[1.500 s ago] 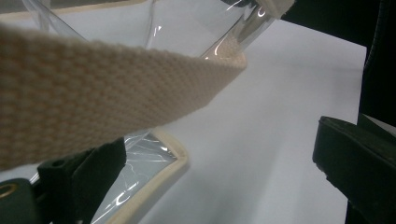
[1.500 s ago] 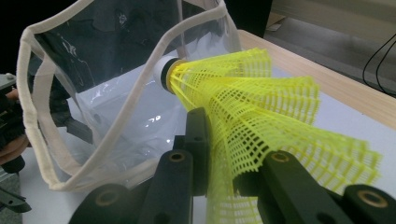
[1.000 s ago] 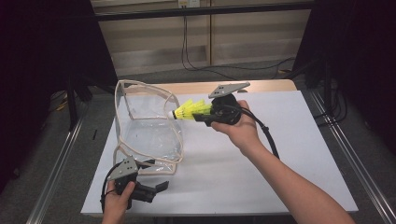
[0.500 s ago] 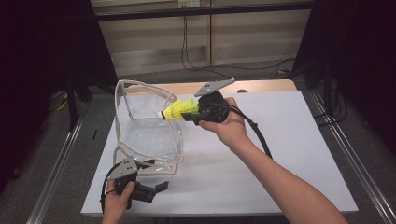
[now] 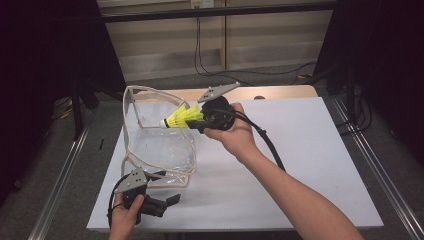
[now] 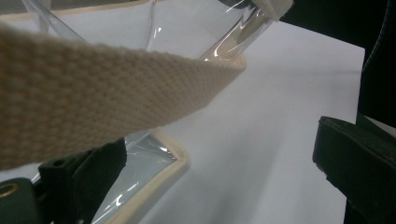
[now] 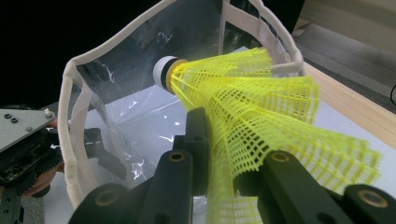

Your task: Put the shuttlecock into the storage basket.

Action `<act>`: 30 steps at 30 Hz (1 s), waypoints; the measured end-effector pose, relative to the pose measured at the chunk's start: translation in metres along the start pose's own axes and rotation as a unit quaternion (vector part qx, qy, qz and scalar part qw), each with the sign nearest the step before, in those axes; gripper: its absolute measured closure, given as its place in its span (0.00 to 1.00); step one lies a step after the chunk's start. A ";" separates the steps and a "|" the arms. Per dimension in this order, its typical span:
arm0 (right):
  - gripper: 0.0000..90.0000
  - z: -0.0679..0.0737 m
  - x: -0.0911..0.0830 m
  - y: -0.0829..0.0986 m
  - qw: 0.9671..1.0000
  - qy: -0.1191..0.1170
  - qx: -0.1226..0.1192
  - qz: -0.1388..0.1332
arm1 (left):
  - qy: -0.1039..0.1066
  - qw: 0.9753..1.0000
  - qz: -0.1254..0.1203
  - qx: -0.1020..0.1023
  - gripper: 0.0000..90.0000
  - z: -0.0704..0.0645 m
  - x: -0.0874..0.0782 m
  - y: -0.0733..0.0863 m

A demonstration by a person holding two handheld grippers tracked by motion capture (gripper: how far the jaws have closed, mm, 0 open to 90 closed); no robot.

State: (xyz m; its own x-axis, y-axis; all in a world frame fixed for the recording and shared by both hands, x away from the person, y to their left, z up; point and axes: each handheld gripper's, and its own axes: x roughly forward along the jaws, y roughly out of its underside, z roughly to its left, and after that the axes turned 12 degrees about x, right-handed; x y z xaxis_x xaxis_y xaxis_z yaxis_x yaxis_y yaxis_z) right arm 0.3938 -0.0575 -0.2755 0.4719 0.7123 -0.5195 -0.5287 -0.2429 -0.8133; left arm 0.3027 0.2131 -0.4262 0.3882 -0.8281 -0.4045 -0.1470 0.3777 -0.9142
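Left hand-held gripper (image 5: 167, 200) sits at the near edge of the surface (image 5: 320, 150), held low in the person's left hand (image 5: 125, 217). Its jaws stand wide apart and grip nothing. In the left gripper view a cream woven strap (image 6: 107, 98) of the bag crosses just in front of the camera, above the left jaw; whether strap and jaw touch cannot be told. The bag's lower corner with its cream edging lies on the surface just past that jaw.

Clear plastic bag (image 5: 160, 145) stands on the white surface just beyond the left hand-held gripper, toward the surface's left side. Its cream-trimmed mouth (image 5: 150, 92) is open and tilted toward the right.

Right hand-held gripper (image 5: 197, 122) is held in the air in the person's right hand (image 5: 232, 132), over the middle of the surface at the bag's right rim. Its jaws are closed on the mesh skirt of a yellow shuttlecock (image 5: 181, 119). The shuttlecock lies roughly level, white cork tip (image 5: 164, 123) pointing left into the bag's mouth. In the right gripper view the tip (image 7: 164, 72) sits inside the rim, with the skirt (image 7: 261, 126) pinched between the two jaws. Black cable (image 5: 265, 145) trails from this gripper back along the forearm.

Beyond the surface: a wooden strip (image 5: 280, 92), then floor and a pale wall panel with hanging cables (image 5: 200, 50).
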 end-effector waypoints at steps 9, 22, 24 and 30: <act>0.88 0.007 0.010 -0.002 1.000 -0.001 -0.002 0.002 | 0.001 1.000 -0.001 0.000 0.03 0.000 0.000 0.000; 0.88 0.024 0.028 -0.004 1.000 0.003 -0.017 0.012 | 0.001 1.000 -0.001 0.001 0.03 0.000 0.000 0.000; 0.88 0.026 0.031 -0.005 1.000 0.004 -0.017 0.013 | 0.001 1.000 -0.001 0.001 0.03 0.000 0.000 0.000; 0.88 0.031 0.036 -0.007 1.000 0.002 -0.024 0.015 | 0.002 1.000 -0.001 0.003 0.03 0.000 -0.001 0.000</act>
State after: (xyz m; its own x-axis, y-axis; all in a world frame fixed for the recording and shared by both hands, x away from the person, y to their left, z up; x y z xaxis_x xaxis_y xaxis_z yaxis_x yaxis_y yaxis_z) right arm 0.3924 -0.0096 -0.2804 0.4587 0.7021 -0.5447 -0.5088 -0.2950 -0.8088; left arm 0.3028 0.2135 -0.4256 0.3841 -0.8310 -0.4023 -0.1411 0.3777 -0.9151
